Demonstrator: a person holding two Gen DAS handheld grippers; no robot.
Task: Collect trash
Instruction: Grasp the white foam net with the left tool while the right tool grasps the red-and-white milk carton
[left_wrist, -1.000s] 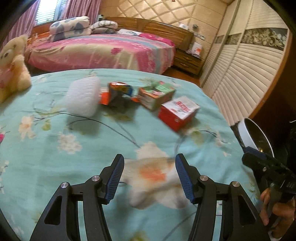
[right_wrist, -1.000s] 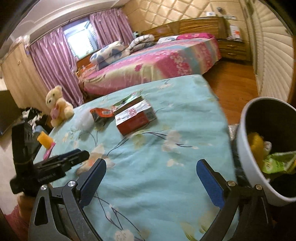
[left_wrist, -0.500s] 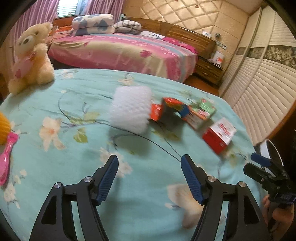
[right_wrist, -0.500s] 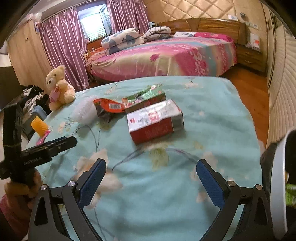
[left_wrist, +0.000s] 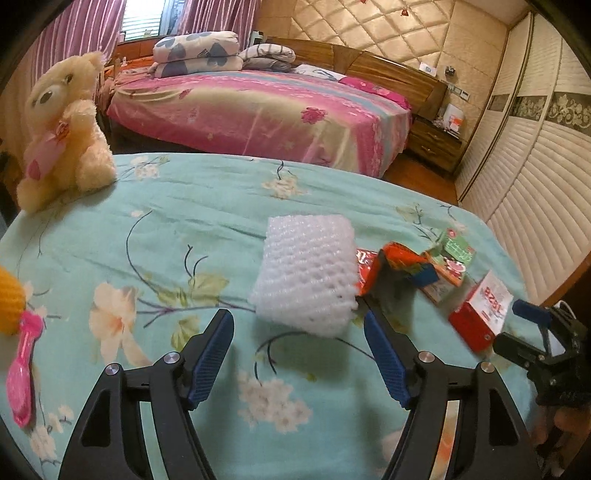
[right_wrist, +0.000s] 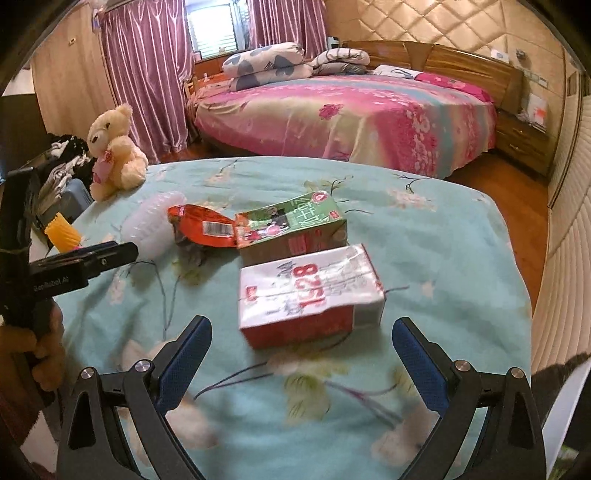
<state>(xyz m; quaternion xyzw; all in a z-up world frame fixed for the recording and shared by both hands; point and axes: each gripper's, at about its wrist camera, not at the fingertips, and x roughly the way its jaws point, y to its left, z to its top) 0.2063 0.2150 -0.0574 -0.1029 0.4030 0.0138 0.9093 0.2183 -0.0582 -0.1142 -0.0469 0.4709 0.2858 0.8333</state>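
On the teal flowered tablecloth (left_wrist: 166, 229) lies a row of trash. A white foam net sleeve (left_wrist: 306, 273) lies just ahead of my left gripper (left_wrist: 297, 328), which is open and empty. Right of the sleeve are a crumpled red wrapper (left_wrist: 395, 266), a green carton (left_wrist: 450, 266) and a red-and-white carton (left_wrist: 480, 314). In the right wrist view the red-and-white carton (right_wrist: 308, 291) lies just beyond my right gripper (right_wrist: 301, 339), open with nothing between its fingers. Behind it lie the green carton (right_wrist: 291, 229), the red wrapper (right_wrist: 201, 225) and the foam sleeve (right_wrist: 151, 225).
A cream teddy bear (left_wrist: 59, 147) sits at the table's far left corner. A pink toy (left_wrist: 24, 365) and a yellow object (left_wrist: 9, 299) lie at the left edge. The white bin's rim (right_wrist: 557, 421) shows at lower right. A pink bed (right_wrist: 347, 114) stands beyond the table.
Both grippers have moved left across the table. The foam sleeve now lies right before the left gripper, whose jaws stand wider. The red-and-white carton is close to the right gripper; the bin has slid almost out of view.
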